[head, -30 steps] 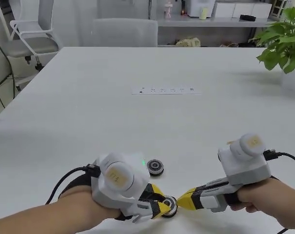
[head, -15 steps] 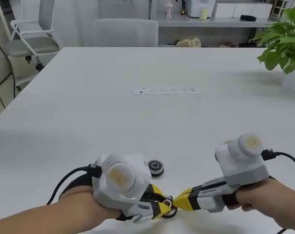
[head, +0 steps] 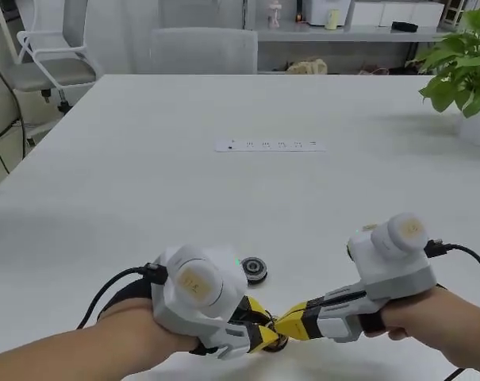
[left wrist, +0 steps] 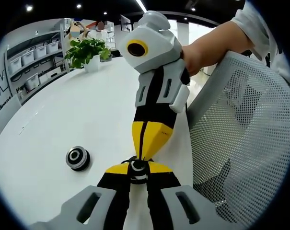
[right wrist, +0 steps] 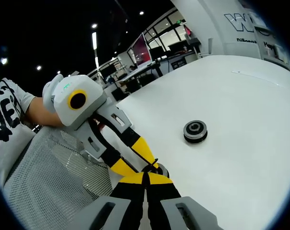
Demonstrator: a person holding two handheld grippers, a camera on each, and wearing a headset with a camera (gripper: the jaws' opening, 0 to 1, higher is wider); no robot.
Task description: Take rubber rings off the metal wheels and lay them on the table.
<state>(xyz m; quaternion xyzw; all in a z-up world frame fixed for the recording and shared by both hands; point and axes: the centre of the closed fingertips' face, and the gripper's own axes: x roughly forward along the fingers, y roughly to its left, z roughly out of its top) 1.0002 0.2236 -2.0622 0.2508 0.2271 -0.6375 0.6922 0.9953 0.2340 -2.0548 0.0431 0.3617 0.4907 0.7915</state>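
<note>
Left claw [head: 266, 340] pinching wheel [left wrist: 138, 169] low over surface [head: 224, 198], near front edge. Right claw [head: 287, 327] pressed together, apparently nipping ring [left wrist: 133, 159] at wheel rim. Best: brace wheel firm, peel ring sideways over rim, slow, no snap. Second wheel [head: 255, 269] lies close behind.

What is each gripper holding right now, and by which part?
The left gripper clamps the metal wheel by opposite sides; the right gripper, shut, seems to pinch the rubber ring at the wheel's rim.
</note>
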